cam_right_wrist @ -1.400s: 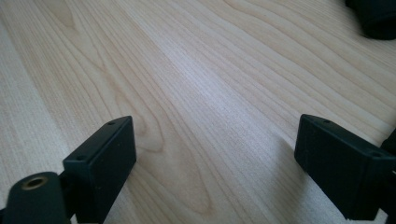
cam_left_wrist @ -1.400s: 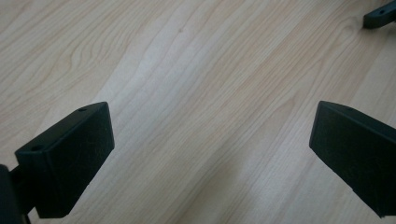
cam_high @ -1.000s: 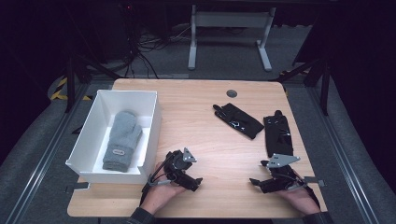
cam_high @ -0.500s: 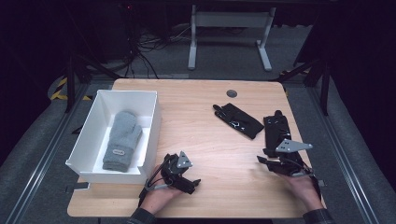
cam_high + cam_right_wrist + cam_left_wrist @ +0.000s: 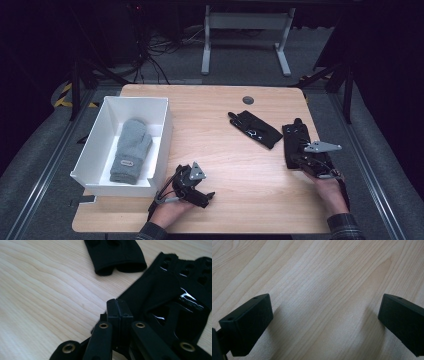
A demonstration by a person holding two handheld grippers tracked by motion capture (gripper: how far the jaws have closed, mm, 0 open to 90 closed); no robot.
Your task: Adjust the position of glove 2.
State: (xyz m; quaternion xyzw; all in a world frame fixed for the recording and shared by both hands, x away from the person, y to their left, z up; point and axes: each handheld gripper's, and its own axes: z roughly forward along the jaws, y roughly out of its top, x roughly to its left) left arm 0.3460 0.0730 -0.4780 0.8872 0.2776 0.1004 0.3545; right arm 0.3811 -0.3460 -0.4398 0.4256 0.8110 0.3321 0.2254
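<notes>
At the left the white box (image 5: 160, 135) holds a grey mitten (image 5: 131, 147). My left gripper (image 5: 202, 196) rests on the bare wood beside it, jaws spread wide with nothing between them (image 5: 324, 322).

Right of the middle lies one black glove (image 5: 255, 129), slanting from far-left to near-right. Just beside it is my target, the second black glove (image 5: 296, 142), flat near the table's right edge. Its long axis runs almost straight away from me – cuff end toward me, I judge, finger end toward the far edge.

My right gripper (image 5: 300, 160) sits at that glove's near end. Its jaws have just been closing and are now clenched together (image 5: 117, 307) at the near corner of the cloth (image 5: 160, 290). I cannot tell whether any fabric is caught between them.

To do this well I should test the pinch with a slow lift along the glove's length – if the hem slips out, open, bite deeper over the cuff and try again
</notes>
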